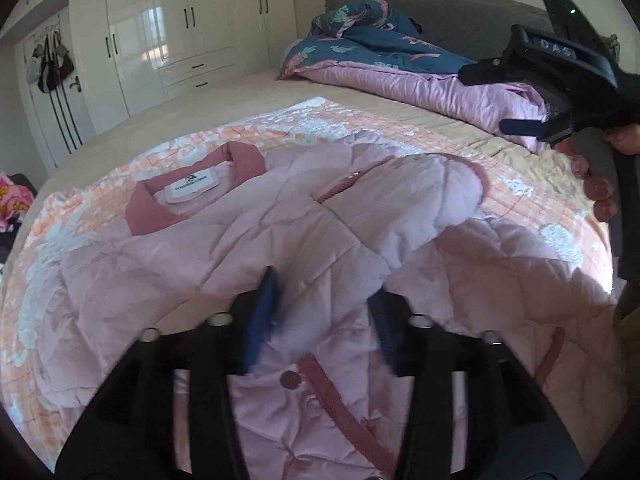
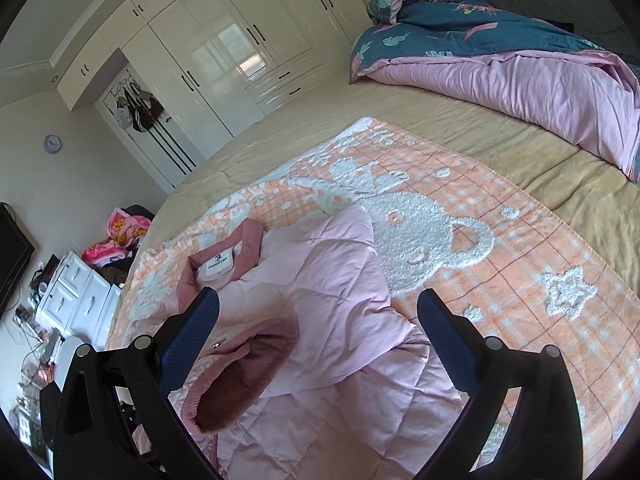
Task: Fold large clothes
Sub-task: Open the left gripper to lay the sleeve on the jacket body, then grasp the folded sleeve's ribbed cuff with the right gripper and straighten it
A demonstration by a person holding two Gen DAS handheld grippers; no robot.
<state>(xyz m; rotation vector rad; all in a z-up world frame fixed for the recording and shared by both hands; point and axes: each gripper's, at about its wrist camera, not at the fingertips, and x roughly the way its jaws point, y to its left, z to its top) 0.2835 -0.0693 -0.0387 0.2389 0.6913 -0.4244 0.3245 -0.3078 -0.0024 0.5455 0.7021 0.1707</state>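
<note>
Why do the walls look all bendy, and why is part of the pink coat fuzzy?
Left wrist view: the fisheye lens curves the wardrobe and bed edges; the pink jacket fabric between the left gripper fingers is blurred; sunlight falls bright at the far right of the jacket. Right wrist view: same bending, window glare on the wardrobe doors, and the right gripper looks sharp.

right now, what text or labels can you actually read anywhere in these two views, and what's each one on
"DAS": raised letters on the black body of the right gripper, seen from the left wrist view.
Neck label inside the collar of the pink quilted jacket: a small dark logo above one printed line, too blurred to read in either view.
Wall clock: too small to read any numbers.
</note>
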